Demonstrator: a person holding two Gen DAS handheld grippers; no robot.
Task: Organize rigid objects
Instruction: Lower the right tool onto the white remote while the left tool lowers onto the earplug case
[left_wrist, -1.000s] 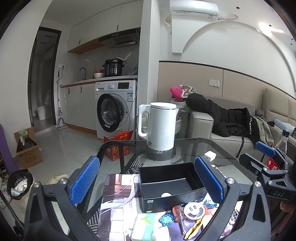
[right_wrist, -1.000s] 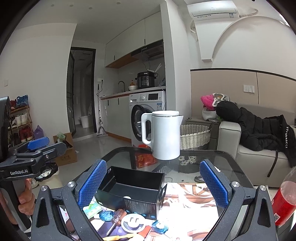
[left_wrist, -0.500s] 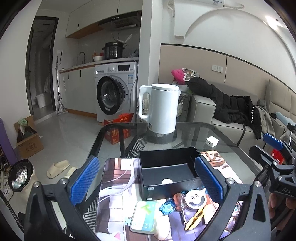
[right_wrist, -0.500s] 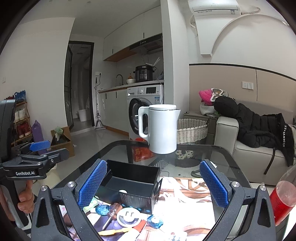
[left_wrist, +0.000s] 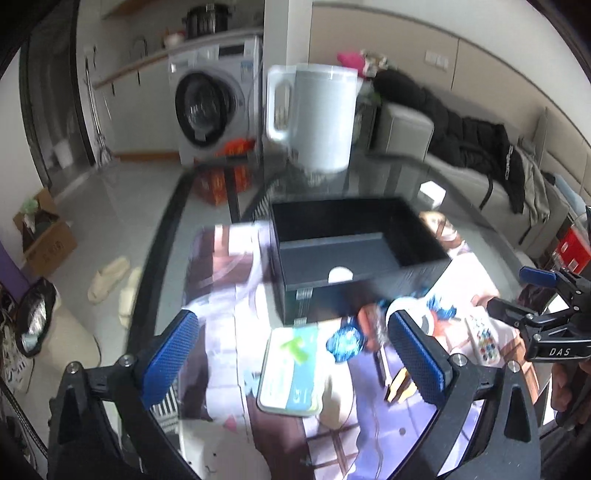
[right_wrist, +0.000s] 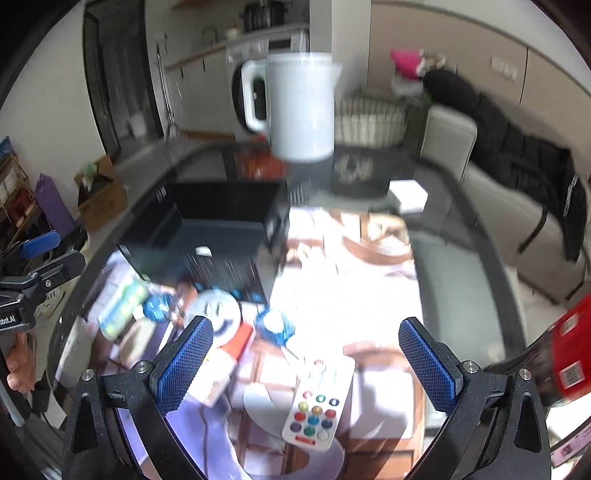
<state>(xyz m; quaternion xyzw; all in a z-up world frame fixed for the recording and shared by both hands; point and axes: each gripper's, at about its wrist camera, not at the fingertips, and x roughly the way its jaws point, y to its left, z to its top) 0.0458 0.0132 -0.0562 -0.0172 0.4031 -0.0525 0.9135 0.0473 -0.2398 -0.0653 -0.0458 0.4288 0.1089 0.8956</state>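
A black open box (left_wrist: 354, 254) (right_wrist: 207, 229) stands on the glass table with one small white piece inside. In front of it lie a green-and-white flat case (left_wrist: 290, 373) (right_wrist: 123, 304), a blue crinkled piece (left_wrist: 345, 341), a screwdriver (left_wrist: 375, 328), a round white plug (right_wrist: 216, 317) and a white remote with coloured buttons (right_wrist: 317, 404) (left_wrist: 482, 339). My left gripper (left_wrist: 295, 362) hangs open above the green case. My right gripper (right_wrist: 306, 363) is open above the remote. Both views are blurred by motion.
A white kettle (left_wrist: 314, 118) (right_wrist: 295, 110) stands behind the box. A small white block (right_wrist: 408, 195) lies on the glass to the right. A red bottle (right_wrist: 557, 350) is at the right edge. A printed mat (right_wrist: 343, 295) covers the table's middle. A sofa and washing machine lie beyond.
Both grippers have tilted down and moved forward over the table, so the clutter in front of the box now fills the lower view. Both stay open.
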